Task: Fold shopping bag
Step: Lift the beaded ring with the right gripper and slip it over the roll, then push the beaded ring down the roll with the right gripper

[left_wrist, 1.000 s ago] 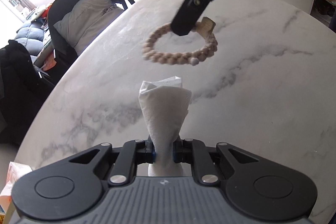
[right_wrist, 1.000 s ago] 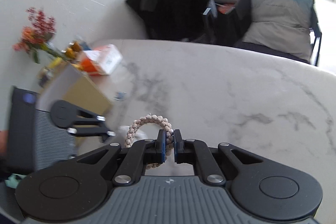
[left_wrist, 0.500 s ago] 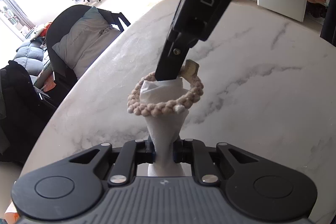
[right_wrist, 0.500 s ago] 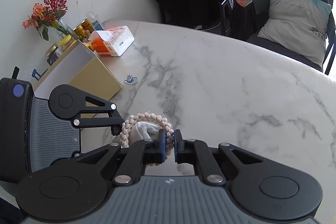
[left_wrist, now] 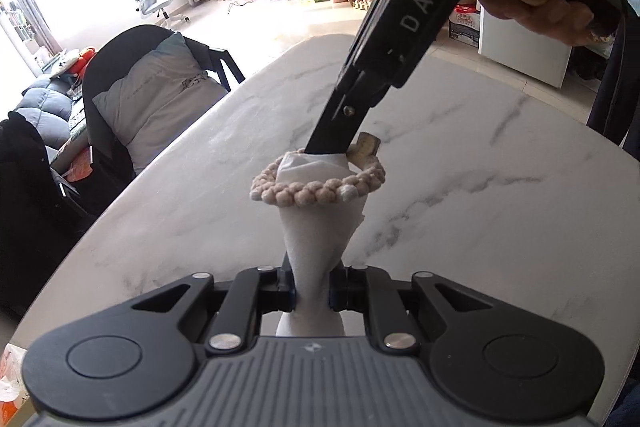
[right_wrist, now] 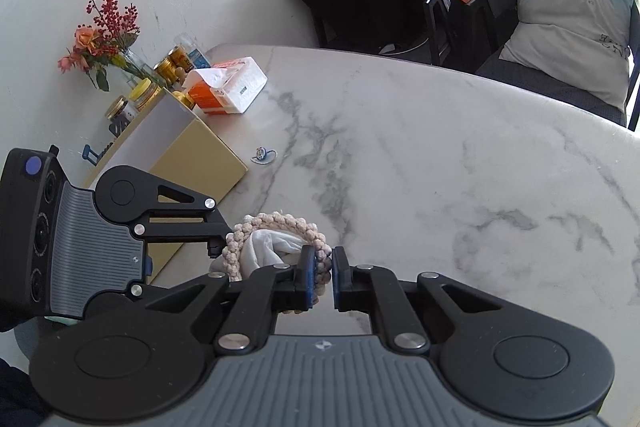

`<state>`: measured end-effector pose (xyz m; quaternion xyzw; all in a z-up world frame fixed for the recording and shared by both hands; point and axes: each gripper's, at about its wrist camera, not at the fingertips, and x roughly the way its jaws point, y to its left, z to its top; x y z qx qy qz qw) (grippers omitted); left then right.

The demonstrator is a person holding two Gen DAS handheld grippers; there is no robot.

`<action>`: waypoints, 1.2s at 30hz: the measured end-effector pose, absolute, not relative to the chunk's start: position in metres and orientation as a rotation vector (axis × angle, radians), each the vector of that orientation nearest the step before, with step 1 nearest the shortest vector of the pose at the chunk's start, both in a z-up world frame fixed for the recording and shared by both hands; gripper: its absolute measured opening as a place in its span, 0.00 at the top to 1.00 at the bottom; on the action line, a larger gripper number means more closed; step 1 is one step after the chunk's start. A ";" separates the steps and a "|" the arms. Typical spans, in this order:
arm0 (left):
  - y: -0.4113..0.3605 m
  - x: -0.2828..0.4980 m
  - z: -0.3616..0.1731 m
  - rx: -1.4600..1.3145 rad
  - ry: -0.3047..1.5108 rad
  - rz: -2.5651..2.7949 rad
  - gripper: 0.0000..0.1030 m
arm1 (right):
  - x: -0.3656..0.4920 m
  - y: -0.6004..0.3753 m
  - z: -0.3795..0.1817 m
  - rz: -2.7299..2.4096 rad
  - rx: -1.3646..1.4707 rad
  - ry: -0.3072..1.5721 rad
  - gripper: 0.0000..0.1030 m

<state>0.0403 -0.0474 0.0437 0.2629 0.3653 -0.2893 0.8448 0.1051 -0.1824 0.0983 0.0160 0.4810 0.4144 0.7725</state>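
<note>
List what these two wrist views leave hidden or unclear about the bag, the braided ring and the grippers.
- Folded white bag: lower end, left wrist view, hidden behind the left gripper.
- Braided ring: near arc, right wrist view, covered by the right gripper.
- Ring's far side, left wrist view: behind the right gripper's finger.
- Tan tag: too small to read.

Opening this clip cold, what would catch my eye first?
A rolled white bag stands up from the left tool, which is shut on its lower end. A braided beige ring circles the roll's top, gripped at its far side by the right tool, above the marble table.
</note>
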 end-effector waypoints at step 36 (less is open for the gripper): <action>-0.050 0.029 0.072 0.398 0.596 -0.775 0.91 | 0.090 -0.214 0.136 1.023 -0.105 0.962 0.89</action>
